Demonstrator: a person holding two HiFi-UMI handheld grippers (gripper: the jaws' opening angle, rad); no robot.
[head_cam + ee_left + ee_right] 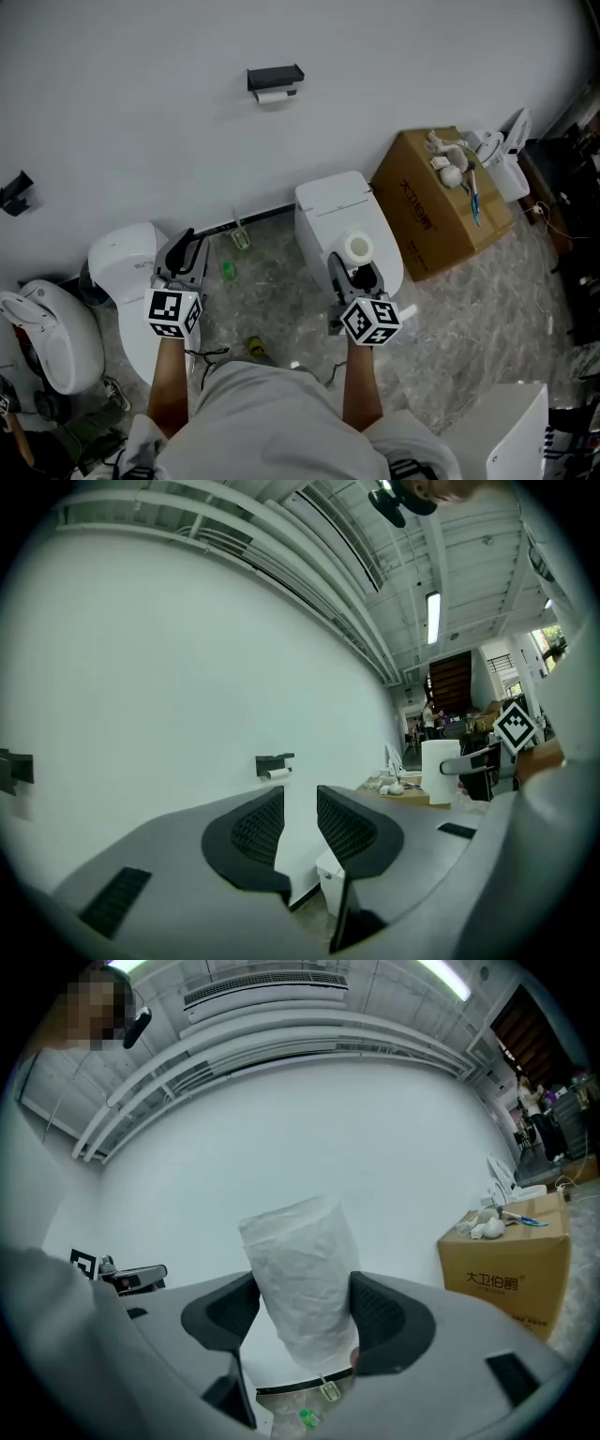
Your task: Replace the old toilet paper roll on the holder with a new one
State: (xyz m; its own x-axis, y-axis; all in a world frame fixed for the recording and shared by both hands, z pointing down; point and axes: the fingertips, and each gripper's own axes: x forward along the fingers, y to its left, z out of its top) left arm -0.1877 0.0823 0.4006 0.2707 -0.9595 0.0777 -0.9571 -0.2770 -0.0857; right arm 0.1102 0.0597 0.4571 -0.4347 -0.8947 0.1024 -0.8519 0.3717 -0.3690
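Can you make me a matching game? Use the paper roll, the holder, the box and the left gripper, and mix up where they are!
Things:
1 roll
2 holder
3 box
4 left gripper

Places or states:
A on the wall
B empty, jaws apart
C in the right gripper
D on the floor

Pairs: 1-C, 2-A, 3-D, 4-B

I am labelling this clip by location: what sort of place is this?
Probably a mock bathroom inside a large hall: a wall-mounted paper holder, a toilet below it, and a high ceiling with exposed ducts.
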